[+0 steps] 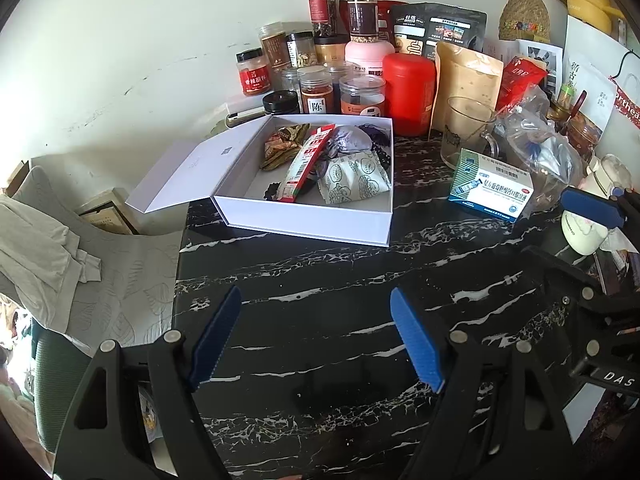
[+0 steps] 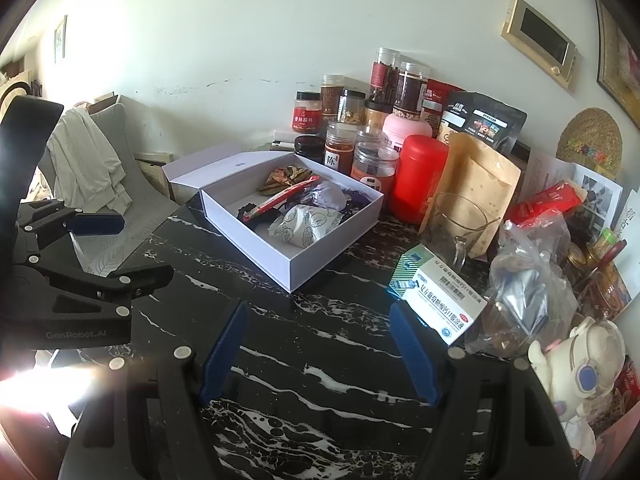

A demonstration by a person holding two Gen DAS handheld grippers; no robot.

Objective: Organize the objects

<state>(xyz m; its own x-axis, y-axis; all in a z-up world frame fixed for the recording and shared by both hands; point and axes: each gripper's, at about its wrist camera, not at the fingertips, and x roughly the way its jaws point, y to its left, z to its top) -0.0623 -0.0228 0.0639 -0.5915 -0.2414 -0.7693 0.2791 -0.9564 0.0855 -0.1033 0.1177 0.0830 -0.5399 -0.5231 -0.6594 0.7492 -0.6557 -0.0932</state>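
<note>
The left hand-held gripper point(image 1: 316, 336) is held above the black marbled surface point(image 1: 320, 276) with its jaws apart and nothing between them. A white box point(image 1: 304, 220) is placed open on the surface ahead of it, lid folded back to the left; snack packets point(image 1: 352, 178) and a red stick pack point(image 1: 306, 164) are contained inside. Jars point(image 1: 316, 92) are grouped behind the box against the wall. A medicine carton point(image 2: 440, 304) lies right of the box, just beside a glass mug point(image 2: 456, 224). The right hand-held gripper point(image 2: 318, 350) is likewise held with jaws apart and empty, its right finger near the carton.
</note>
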